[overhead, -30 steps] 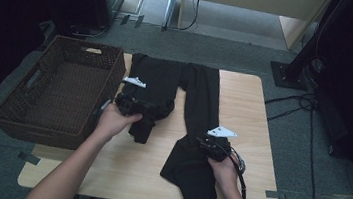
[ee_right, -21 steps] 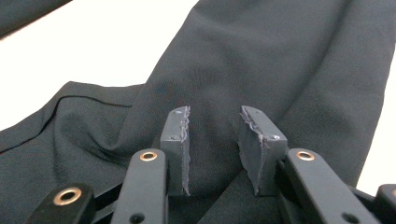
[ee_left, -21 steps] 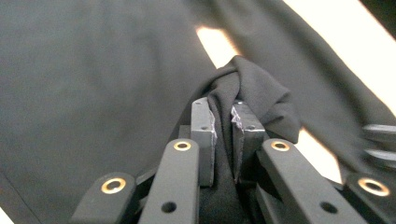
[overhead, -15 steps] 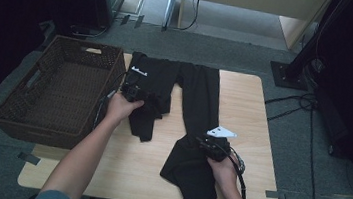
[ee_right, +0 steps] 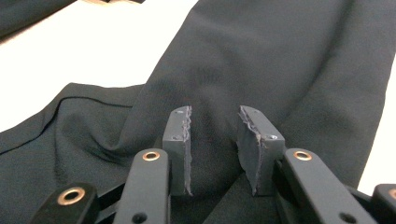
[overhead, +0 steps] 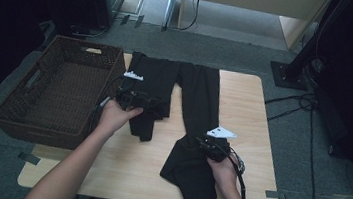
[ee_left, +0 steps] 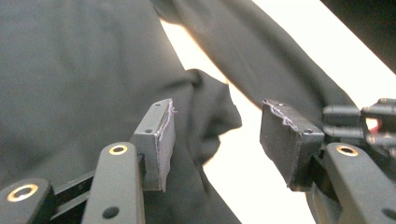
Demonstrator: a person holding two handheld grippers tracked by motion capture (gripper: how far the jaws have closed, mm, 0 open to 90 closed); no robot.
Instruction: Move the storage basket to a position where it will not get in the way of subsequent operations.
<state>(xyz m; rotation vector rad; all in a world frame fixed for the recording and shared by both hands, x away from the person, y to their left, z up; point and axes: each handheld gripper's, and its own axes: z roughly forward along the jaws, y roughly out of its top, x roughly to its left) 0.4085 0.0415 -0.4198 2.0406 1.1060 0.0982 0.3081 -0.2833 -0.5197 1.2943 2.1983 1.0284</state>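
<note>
Left gripper (overhead: 136, 100), mid-left of frame over the black trousers (overhead: 192, 96) by the basket (overhead: 54, 90), jaws just opening, nothing between. Right gripper (overhead: 212, 144), lower centre, pads apart over a fabric ridge; grip unclear. Bare table (overhead: 254, 108) at right.

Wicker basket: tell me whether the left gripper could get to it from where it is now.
Probably yes. The wicker basket sits right beside the left gripper, open-topped, with nothing between them. The gripper's jaws have just been opening and hold nothing, poised over the black trousers.
</note>
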